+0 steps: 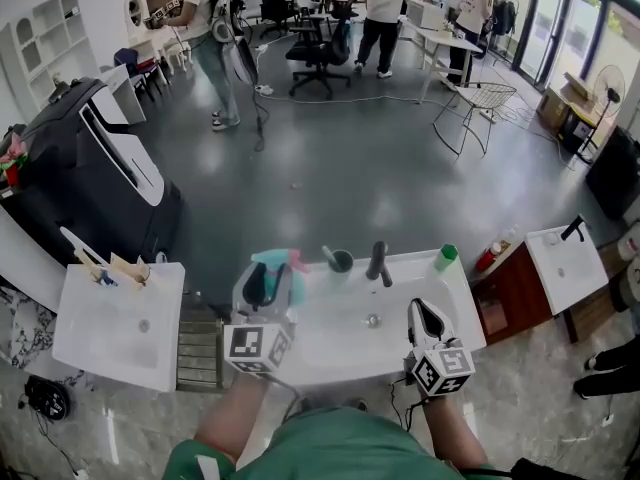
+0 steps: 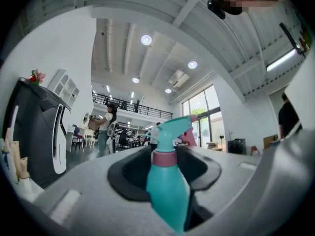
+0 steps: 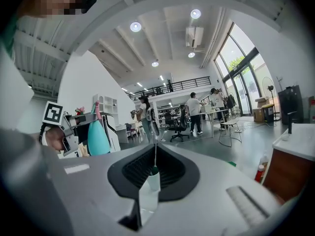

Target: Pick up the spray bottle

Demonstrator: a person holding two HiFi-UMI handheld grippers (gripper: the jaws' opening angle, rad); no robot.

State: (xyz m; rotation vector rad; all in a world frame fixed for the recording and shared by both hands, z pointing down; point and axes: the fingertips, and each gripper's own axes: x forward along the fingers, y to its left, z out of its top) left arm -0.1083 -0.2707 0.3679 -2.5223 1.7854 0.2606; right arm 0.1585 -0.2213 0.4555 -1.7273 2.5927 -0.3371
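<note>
The left claw (image 2: 165,154) pinched the teal spray bottle (image 2: 166,195) upright, nozzle on top, over the white sink's (image 1: 400,298) left end, while the right claw (image 3: 155,151) sat pressed together, empty.

A big open-plan office hall with a showroom feel: a polished grey floor (image 1: 340,168), desks (image 1: 442,38) with rolling office chairs (image 1: 318,53), people standing around, and tall glazed walls (image 1: 560,23). Recessed ceiling lights (image 3: 136,27) hang high over a railed mezzanine (image 3: 182,86). In the foreground stand white washbasins (image 1: 325,333), one with a dark faucet (image 1: 379,263).
</note>
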